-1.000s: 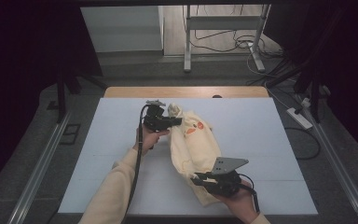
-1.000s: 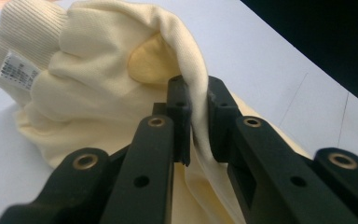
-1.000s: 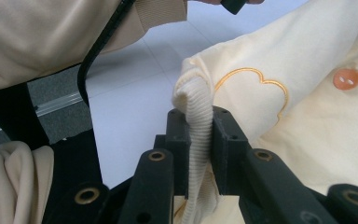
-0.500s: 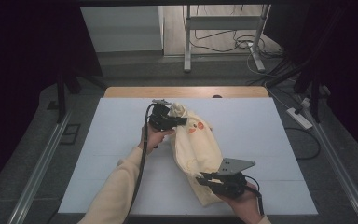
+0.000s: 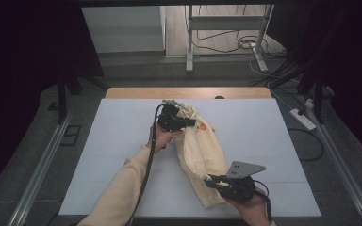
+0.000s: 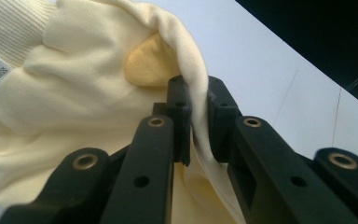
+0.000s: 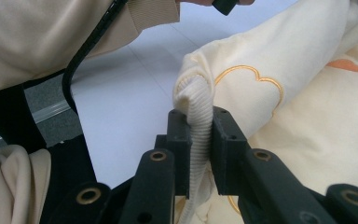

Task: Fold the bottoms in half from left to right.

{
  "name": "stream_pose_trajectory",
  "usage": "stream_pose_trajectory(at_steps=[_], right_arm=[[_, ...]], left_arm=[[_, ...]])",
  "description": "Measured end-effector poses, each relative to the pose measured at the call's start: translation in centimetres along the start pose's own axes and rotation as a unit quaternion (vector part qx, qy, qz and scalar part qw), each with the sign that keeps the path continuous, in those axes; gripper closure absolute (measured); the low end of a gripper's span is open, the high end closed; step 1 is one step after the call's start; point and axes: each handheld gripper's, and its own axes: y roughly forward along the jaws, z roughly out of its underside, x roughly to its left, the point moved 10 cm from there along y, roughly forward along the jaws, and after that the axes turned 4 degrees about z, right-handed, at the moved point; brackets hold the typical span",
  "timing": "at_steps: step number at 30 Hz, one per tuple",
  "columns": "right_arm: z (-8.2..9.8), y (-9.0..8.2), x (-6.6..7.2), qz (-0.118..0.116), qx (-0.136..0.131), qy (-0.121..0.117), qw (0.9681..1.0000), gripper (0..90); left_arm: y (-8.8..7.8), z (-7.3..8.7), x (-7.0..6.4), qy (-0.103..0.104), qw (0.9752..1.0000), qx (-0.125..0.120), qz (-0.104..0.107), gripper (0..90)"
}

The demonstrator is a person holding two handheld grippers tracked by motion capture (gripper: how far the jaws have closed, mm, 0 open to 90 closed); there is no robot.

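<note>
A cream sweatshirt [image 5: 202, 150] with orange stitching hangs stretched between my two grippers over the white table [image 5: 273, 127]. My left gripper [image 5: 185, 123] is shut on a fold of its upper edge, and the left gripper view has that cloth [image 6: 98, 88] pinched between the black jaws [image 6: 196, 126]. Near the table's front edge my right gripper [image 5: 213, 181] is shut on the ribbed hem. That ribbed hem [image 7: 196, 116] stands between the pads in the right gripper view, with the right gripper [image 7: 198, 140] clamped on it.
A person's cream sleeve [image 5: 122, 188] and the left gripper's black cable [image 5: 147, 169] cross the table's left front. The wooden strip [image 5: 188, 92] marks the far edge. Cables and a metal stand [image 5: 226, 37] lie on the floor beyond. A power strip [image 5: 302, 118] sits at the right.
The left gripper has carried the sweatshirt's top edge a little to the right. The right gripper has shifted slightly rightward near the front edge, so the cloth hangs more stretched.
</note>
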Motion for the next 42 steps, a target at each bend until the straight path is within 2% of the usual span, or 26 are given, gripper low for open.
stream_pose_trajectory(at_steps=[6,26,42], right_arm=[[0.6,-0.2,-0.2,0.004,0.004,0.005,1.0000,78.6],[2.6,-0.4,-1.6,0.020,0.027,0.028,0.9991,78.4],[3.5,-0.7,-2.6,0.024,0.038,0.035,0.9984,78.3]], left_arm=[[0.7,0.1,0.0,0.002,1.0000,0.008,0.000,81.9],[3.6,1.4,0.8,-0.011,0.9992,0.037,-0.014,81.1],[4.7,1.9,1.0,-0.019,0.9990,0.039,-0.015,80.1]])
